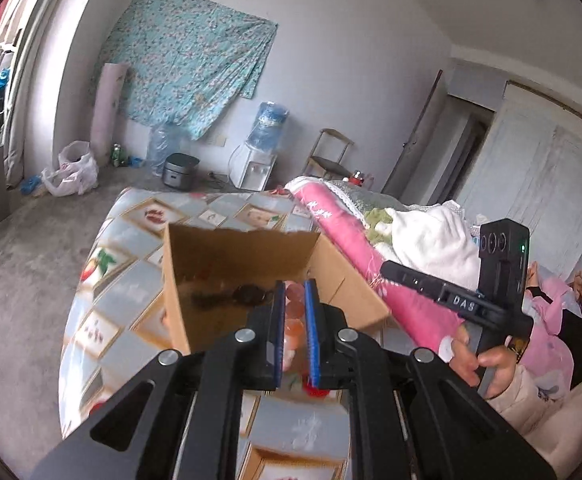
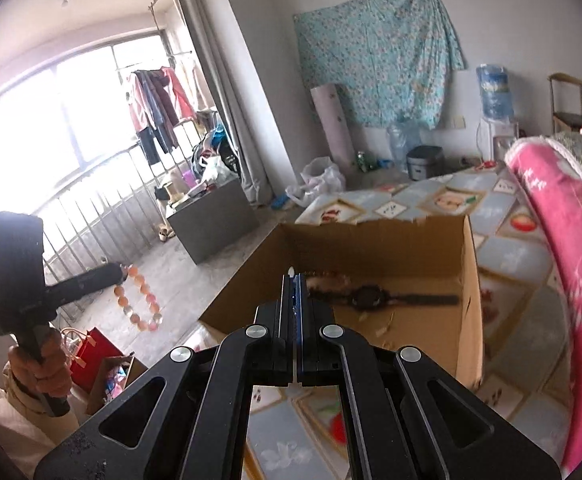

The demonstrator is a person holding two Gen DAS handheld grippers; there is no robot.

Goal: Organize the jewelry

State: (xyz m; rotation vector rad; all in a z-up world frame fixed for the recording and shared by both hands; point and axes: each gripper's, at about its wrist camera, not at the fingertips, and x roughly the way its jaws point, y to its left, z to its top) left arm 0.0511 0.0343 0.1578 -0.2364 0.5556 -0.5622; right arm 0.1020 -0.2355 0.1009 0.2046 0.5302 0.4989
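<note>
While the left tongs [image 1: 295,312] clamp a pink bead bracelet [image 2: 139,300] dangling beside the cardboard box [image 2: 371,248], the right tongs [image 2: 293,292] sit pressed together, empty. A dark watch [image 2: 371,298] lies inside the box.

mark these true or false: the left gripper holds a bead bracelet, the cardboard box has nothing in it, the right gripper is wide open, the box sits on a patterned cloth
1. The left gripper holds a bead bracelet. True; the pink and orange beads hang from its tip.
2. The cardboard box has nothing in it. False; a dark wristwatch and another string of beads lie on its floor.
3. The right gripper is wide open. False; its jaws are together with nothing visible between them.
4. The box sits on a patterned cloth. True.
</note>
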